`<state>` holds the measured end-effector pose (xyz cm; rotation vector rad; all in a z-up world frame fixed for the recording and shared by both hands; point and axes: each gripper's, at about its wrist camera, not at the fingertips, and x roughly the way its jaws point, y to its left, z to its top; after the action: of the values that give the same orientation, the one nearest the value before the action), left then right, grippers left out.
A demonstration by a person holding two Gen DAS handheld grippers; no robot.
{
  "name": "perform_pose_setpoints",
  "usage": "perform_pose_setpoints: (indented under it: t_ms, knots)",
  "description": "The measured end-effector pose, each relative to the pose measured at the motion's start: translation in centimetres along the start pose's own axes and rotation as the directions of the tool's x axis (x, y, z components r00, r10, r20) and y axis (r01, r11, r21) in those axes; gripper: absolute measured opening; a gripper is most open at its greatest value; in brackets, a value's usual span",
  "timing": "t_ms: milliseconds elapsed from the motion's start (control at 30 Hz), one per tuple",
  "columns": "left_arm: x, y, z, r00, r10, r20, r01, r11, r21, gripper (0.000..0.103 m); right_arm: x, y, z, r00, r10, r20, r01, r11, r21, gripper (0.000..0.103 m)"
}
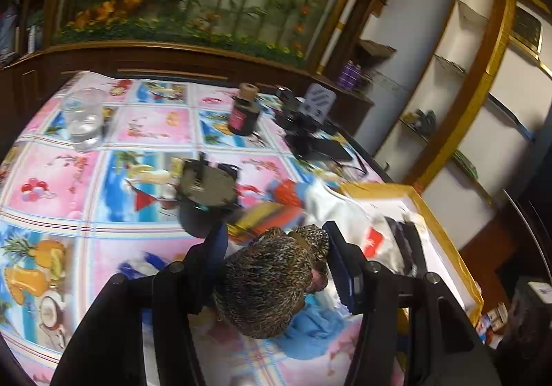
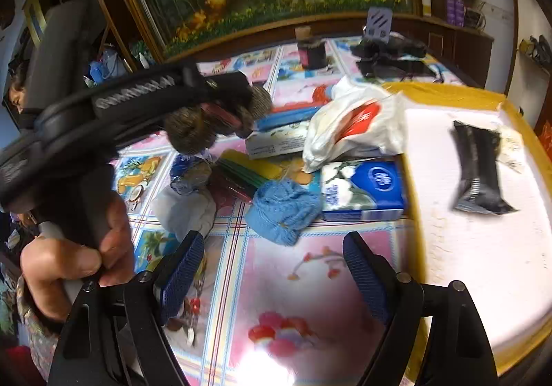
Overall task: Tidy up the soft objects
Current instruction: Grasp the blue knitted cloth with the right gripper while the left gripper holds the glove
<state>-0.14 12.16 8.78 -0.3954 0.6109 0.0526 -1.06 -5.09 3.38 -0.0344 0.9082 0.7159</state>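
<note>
My left gripper (image 1: 276,248) is shut on a brown knitted sock bundle (image 1: 265,282) and holds it above the table. It also shows in the right wrist view (image 2: 193,130), held by the left gripper (image 2: 220,110). My right gripper (image 2: 272,268) is open and empty above the tablecloth. A blue knitted piece (image 2: 283,210) lies just ahead of it. A white tray with a yellow rim (image 2: 483,213) at the right holds a black packet (image 2: 479,172). A white plastic bag (image 2: 352,130) leans on the tray's edge.
A tissue pack (image 2: 362,189), a white cloth (image 2: 186,210), a blue wrapper (image 2: 189,172) and coloured flat items (image 2: 248,168) lie mid-table. A glass (image 1: 84,120), a dark jar (image 1: 243,117) and a black device (image 1: 307,130) stand further back.
</note>
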Motion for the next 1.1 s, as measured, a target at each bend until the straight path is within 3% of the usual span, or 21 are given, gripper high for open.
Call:
perform_pose_setpoints:
  t_ms: [167, 233, 300, 333, 700, 867, 1100]
  knots:
    - [0.0, 1.4, 0.5, 1.000, 0.004, 0.010, -0.003, 0.999, -0.042, 0.055, 3.8, -0.7, 1.2, 0.997, 0.020, -0.073, -0.013, 0.996, 0.090, 0.085]
    - [0.3, 1.3, 0.4, 1.000, -0.002, -0.003, 0.001, 0.999, -0.039, 0.055, 5.1, -1.2, 1.5, 0.995, 0.025, -0.092, -0.014, 0.992, 0.124, 0.079]
    - [0.5, 1.1, 0.3, 1.000, -0.004, -0.013, 0.004, 1.000, -0.029, 0.055, 6.0, -1.4, 1.6, 0.994, 0.011, -0.105, 0.003, 0.991, 0.134, 0.052]
    - [0.5, 0.9, 0.2, 1.000, -0.002, -0.012, 0.002, 1.000, -0.024, 0.055, 6.0, -1.3, 1.6, 0.995, -0.016, -0.094, 0.027, 0.993, 0.114, 0.049]
    - [1.3, -1.8, -1.4, 0.999, 0.029, -0.014, -0.028, 0.997, 0.066, 0.055, 0.7, -2.8, -0.3, 0.995, -0.075, 0.067, 0.068, 0.993, 0.096, 0.048]
    - [1.3, -3.8, -2.4, 0.997, 0.069, 0.021, -0.072, 0.984, 0.163, 0.055, -1.2, -4.3, -1.1, 0.991, -0.093, 0.100, 0.078, 0.986, 0.146, 0.048]
    - [1.1, -4.2, -2.5, 0.995, 0.087, 0.043, -0.094, 0.978, 0.188, 0.055, -3.0, -4.7, -1.5, 0.985, -0.102, 0.139, 0.076, 0.981, 0.176, 0.048]
